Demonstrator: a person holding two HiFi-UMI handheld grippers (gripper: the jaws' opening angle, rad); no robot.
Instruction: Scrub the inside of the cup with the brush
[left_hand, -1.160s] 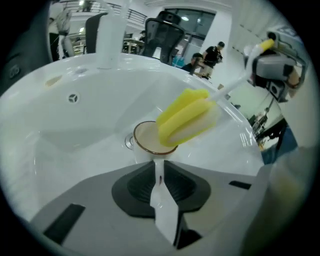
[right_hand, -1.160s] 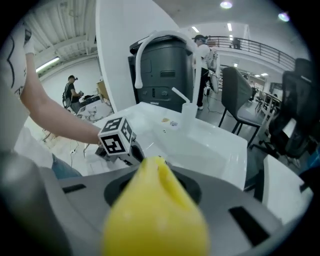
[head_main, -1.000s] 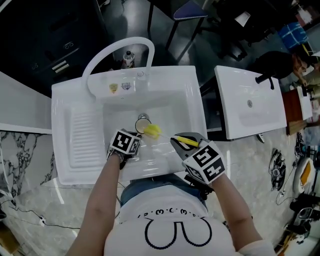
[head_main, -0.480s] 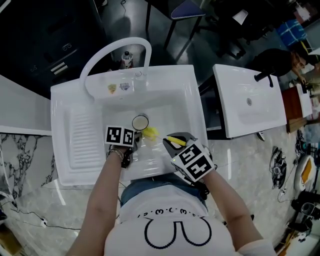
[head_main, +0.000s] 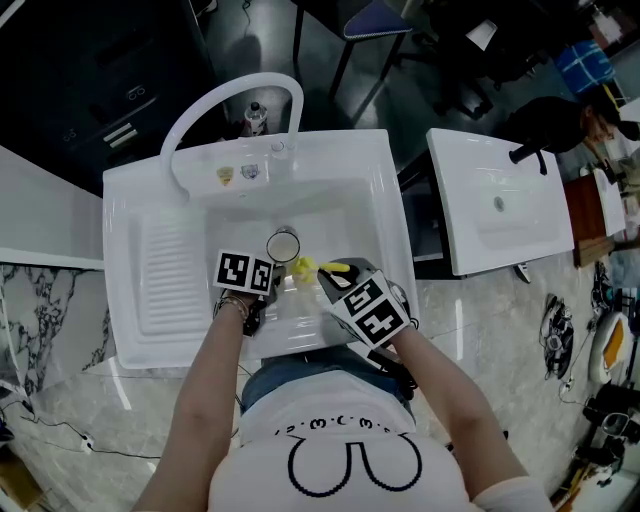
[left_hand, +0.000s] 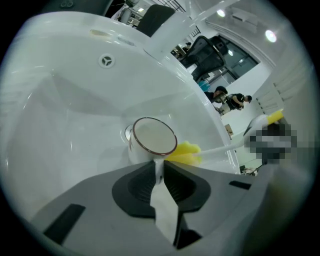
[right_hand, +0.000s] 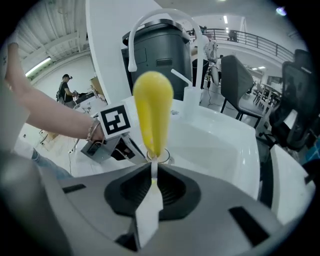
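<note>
Two grippers work over the white sink (head_main: 385, 190), which fills the middle of the head view.

Left gripper (left_hand: 158, 161):
- The jaws are drawn almost together and pinch the cup (left_hand: 152, 136) at its near, lower side. Whether the pads sit on a handle or on the wall, I cannot tell.
- The cup is white with a dark rim. It is tilted, with its mouth turned up toward the camera, at the centre of the left gripper view.
- In the head view the cup shows as a small ring over the basin, just above and right of the left gripper's marker cube (head_main: 245, 272).

Right gripper (right_hand: 152, 167):
- The jaws are pressed on the thin near end of the brush (right_hand: 153, 110).
- The brush's yellow body rises straight from the jaws at the centre of the right gripper view.
- The left gripper and the forearm (right_hand: 50, 115) behind it show at centre left of that view.

Brush against cup:
- In the left gripper view the yellow sponge head (left_hand: 185, 152) lies just beside the cup, below and right of the rim and outside the mouth.
- The white stem (left_hand: 220, 148) runs from it toward the right edge.
- In the head view the sponge head sits between the two grippers, at the cup's lower right.

Surroundings, head view:
- A white arched faucet (head_main: 232, 100) stands at the sink's upper left.
- A ribbed washboard (head_main: 165, 275) takes up the sink's left part.
- A second white basin (head_main: 500, 205) stands at right, apart from the sink.
- A marbled counter (head_main: 60, 330) is at lower left.
</note>
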